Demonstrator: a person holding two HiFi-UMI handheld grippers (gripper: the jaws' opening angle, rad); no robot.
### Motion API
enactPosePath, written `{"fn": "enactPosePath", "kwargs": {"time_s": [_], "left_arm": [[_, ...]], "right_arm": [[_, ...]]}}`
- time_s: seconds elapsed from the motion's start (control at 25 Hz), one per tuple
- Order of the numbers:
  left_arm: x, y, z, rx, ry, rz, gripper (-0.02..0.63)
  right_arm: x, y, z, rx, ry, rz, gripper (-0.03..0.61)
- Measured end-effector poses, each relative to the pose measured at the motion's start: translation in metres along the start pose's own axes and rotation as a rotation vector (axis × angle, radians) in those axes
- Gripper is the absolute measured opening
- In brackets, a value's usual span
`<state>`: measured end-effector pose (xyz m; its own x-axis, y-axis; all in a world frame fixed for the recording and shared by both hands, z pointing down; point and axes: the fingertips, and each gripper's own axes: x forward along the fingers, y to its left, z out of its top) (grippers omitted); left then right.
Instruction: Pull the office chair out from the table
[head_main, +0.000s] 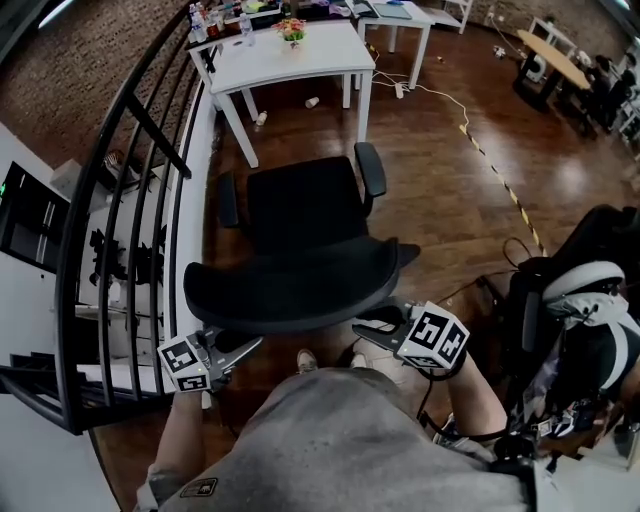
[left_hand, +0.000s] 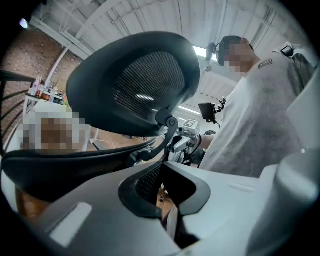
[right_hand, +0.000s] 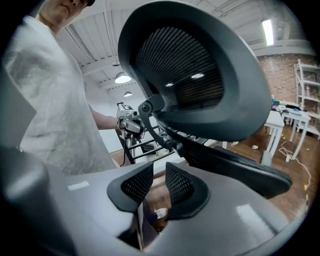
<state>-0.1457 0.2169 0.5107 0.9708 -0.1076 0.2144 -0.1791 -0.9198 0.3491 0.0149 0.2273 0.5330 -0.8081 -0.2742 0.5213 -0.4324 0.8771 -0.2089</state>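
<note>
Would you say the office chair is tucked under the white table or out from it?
Out: bare floor separates the office chair from the white table.

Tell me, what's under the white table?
Under the white rectangular table, brown wooden floor shows, with two small pale things lying near its front legs, too small to name. The table covers everything farther back.

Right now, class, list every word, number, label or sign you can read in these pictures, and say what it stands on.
No text can be read.
Cubes on the left gripper and right gripper: black-and-white square patterns only, no letters.
Patch on the grey shirt: too small to read.
Labels of the bottles on the white table: too small to read.
</note>
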Motion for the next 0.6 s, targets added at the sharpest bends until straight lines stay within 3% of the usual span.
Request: {"fn": "enactPosePath", "kwargs": {"time_s": [0.24,0.6], "left_arm": [[0.021,-0.02,-0.011,-0.003,0.023,-0.087,0.0],[0.025,-0.017,-0.006,0.009,0.026,-0.095,0.0]], "right_arm": [[0.018,0.015,-0.005,0.014,0.009,0.032,0.008],[0.026,0.013,-0.004,-0.009,0.032,0.011,0.006]]}}
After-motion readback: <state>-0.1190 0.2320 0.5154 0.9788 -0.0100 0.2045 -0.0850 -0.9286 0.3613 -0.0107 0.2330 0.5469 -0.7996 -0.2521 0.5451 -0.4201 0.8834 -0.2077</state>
